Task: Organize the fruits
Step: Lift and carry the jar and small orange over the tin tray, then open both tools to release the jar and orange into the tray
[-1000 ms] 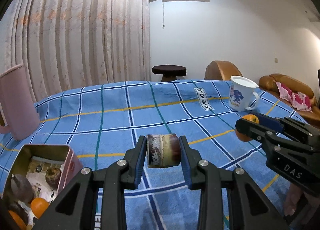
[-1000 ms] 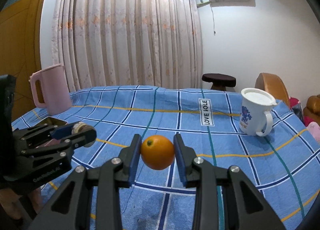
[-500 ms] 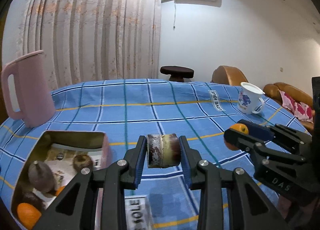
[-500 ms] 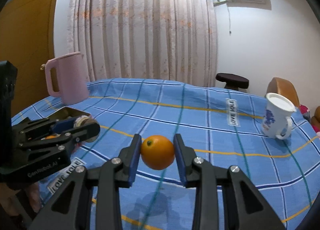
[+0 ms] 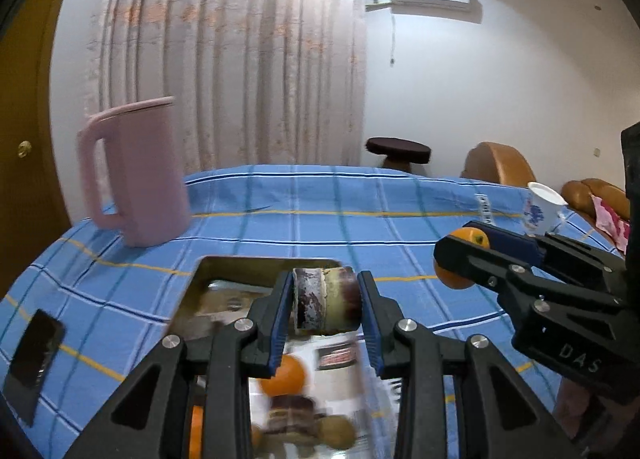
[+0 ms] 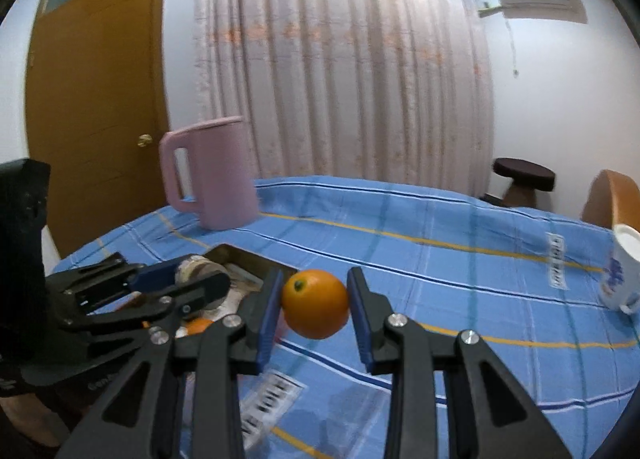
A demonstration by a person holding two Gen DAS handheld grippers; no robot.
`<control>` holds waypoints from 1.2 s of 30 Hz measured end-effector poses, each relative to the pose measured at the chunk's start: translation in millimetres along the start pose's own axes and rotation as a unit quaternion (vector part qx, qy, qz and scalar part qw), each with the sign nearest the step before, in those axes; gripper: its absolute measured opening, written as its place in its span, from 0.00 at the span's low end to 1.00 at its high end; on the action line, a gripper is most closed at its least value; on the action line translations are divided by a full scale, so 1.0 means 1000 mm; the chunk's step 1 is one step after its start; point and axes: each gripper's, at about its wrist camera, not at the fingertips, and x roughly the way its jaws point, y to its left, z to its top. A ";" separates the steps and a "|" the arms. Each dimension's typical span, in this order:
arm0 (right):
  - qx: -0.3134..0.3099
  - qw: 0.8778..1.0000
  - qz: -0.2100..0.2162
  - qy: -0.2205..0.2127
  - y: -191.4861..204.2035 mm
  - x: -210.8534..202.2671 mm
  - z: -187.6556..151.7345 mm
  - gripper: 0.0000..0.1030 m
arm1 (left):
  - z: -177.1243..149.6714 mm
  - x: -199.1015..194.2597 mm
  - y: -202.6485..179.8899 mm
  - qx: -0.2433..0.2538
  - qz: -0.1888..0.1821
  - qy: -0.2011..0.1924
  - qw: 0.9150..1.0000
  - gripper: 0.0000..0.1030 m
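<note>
Tin: we see the open metal tin (image 5: 200, 271) lying on the blue checked bench (image 5: 320, 219), its long axis running away from us, with oranges and darker fruit already blurred inside its near end.
Dark fruit: the stubby, mottled brown piece (image 5: 325, 301) sits crosswise between the blue pads, its flat ends against them, and hangs directly over the tin's opening.
Left gripper: our left gripper (image 5: 325, 305) is pinching that dark fruit firmly, pointing forward and a little down.
Orange: the orange (image 6: 315, 304) hangs over bare cloth just beside the tin's right wall, not yet over the opening.
Right gripper: our right gripper (image 6: 315, 305) is clamped on the orange, stem end facing up and left.
Which hand is nearer: we judge the left the better placed, since its fruit is already above the tin, while the right must move left across the tin's wall first.
Crowding: seen from the right wrist, the left gripper (image 6: 180, 279) lies between the orange and the tin (image 6: 248, 255), so we think the two drops should go in turn.
Surroundings: a pink jug (image 5: 132, 175) stands beyond the tin, well apart; a white mug (image 5: 542, 207) stands far right.
</note>
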 end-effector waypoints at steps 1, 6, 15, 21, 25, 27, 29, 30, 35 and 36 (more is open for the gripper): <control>-0.003 1.000 0.005 0.001 0.005 0.003 0.001 0.35 | 0.000 -0.002 0.005 -0.002 0.006 0.000 1.000 0.34; -0.016 0.999 0.030 0.005 0.029 0.017 0.005 0.35 | -0.004 -0.008 0.030 -0.011 0.025 0.003 1.000 0.34; -0.036 0.998 0.056 0.018 0.062 0.035 0.003 0.35 | -0.017 -0.014 0.061 -0.026 0.045 0.017 0.998 0.34; -0.036 0.996 0.065 0.040 0.072 0.051 -0.004 0.35 | -0.024 -0.013 0.070 -0.030 0.051 0.024 0.998 0.34; -0.034 0.995 0.067 0.062 0.074 0.063 -0.013 0.35 | -0.030 -0.009 0.075 -0.032 0.051 0.035 0.998 0.34; -0.034 0.994 0.070 0.076 0.075 0.067 -0.018 0.35 | -0.033 -0.007 0.073 -0.027 0.049 0.041 0.998 0.34; -0.035 0.993 0.067 0.087 0.076 0.071 -0.023 0.35 | -0.036 -0.003 0.075 -0.031 0.050 0.047 0.997 0.34; -0.033 0.992 0.070 0.095 0.075 0.074 -0.026 0.35 | -0.038 -0.001 0.075 -0.031 0.050 0.052 0.997 0.34; -0.033 0.991 0.073 0.104 0.074 0.075 -0.029 0.36 | -0.044 0.006 0.072 -0.023 0.052 0.064 0.996 0.34; -0.035 0.991 0.072 0.105 0.075 0.075 -0.030 0.36 | -0.045 0.007 0.072 -0.020 0.054 0.066 0.996 0.34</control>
